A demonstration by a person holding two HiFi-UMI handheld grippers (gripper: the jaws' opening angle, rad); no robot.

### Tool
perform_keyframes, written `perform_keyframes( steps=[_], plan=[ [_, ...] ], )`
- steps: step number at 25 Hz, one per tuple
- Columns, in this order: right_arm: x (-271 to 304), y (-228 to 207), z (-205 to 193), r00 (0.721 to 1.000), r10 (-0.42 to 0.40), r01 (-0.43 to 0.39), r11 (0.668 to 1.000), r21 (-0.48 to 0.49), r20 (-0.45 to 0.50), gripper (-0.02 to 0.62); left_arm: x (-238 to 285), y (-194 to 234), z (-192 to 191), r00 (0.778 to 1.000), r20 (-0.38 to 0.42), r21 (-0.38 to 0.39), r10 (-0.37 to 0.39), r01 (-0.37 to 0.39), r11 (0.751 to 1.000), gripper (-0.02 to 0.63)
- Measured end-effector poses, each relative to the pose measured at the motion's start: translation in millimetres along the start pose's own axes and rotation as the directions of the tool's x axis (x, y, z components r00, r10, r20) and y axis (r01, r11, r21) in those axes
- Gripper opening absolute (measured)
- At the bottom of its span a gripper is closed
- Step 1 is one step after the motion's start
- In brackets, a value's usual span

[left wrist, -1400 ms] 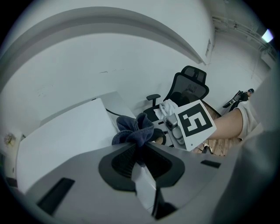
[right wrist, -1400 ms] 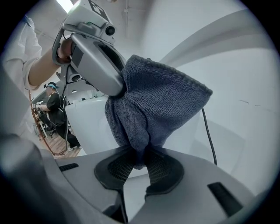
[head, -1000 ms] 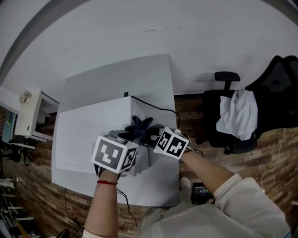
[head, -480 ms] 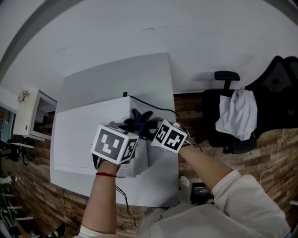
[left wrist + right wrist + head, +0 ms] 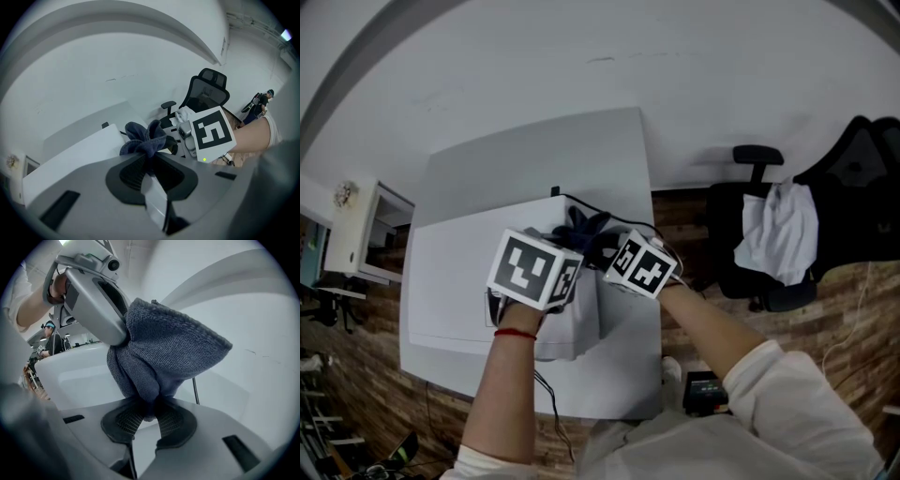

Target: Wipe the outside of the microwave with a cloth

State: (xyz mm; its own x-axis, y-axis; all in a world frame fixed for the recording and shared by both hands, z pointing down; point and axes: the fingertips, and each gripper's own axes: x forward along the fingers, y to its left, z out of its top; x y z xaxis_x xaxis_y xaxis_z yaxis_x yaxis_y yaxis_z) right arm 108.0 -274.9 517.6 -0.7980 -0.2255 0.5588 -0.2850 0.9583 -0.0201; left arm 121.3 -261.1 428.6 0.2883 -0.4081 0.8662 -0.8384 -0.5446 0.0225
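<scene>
A dark blue cloth (image 5: 585, 229) is bunched between both grippers above the white microwave (image 5: 464, 281), near its back right corner. In the left gripper view my left gripper (image 5: 149, 161) is shut on one end of the cloth (image 5: 145, 139). The right gripper (image 5: 148, 412) is shut on the other end, and the cloth (image 5: 161, 352) bulges up ahead of its jaws. Their marker cubes, the left (image 5: 534, 270) and the right (image 5: 642, 265), sit side by side over the microwave's right end. Where the cloth meets the microwave's top is hidden.
The microwave stands on a white table (image 5: 544, 164) against a white wall. A black cable (image 5: 623, 220) runs off its back. A black office chair (image 5: 769, 253) with a white garment stands to the right on the wooden floor, a small white cabinet (image 5: 366, 230) to the left.
Both grippers, with the cloth between them, have slid a little toward the back of the microwave. The grips have not changed.
</scene>
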Motion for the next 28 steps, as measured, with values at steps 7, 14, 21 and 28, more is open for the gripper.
perform_keyframes(
  steps=[7,14,21,28],
  plan=[
    [4,-18,5,0.999,-0.044,0.044,0.999,0.025,-0.001,0.084,6,12,13,1.000,0.010,0.002,0.002,-0.002,1.000,0.046],
    [6,-36,10,0.995,-0.104,0.103,0.993,0.059,0.007,0.084,10,24,27,0.999,0.041,-0.003,0.011,-0.011,1.000,0.046],
    [-1,-46,25,0.985,-0.163,0.158,0.983,0.093,0.050,0.084,-3,38,36,0.988,0.146,-0.028,0.040,-0.037,0.999,0.046],
    [-37,-21,60,0.983,-0.136,0.133,0.991,0.032,0.122,0.084,-52,47,14,0.954,0.300,-0.175,0.017,0.038,0.984,0.046]
  ],
)
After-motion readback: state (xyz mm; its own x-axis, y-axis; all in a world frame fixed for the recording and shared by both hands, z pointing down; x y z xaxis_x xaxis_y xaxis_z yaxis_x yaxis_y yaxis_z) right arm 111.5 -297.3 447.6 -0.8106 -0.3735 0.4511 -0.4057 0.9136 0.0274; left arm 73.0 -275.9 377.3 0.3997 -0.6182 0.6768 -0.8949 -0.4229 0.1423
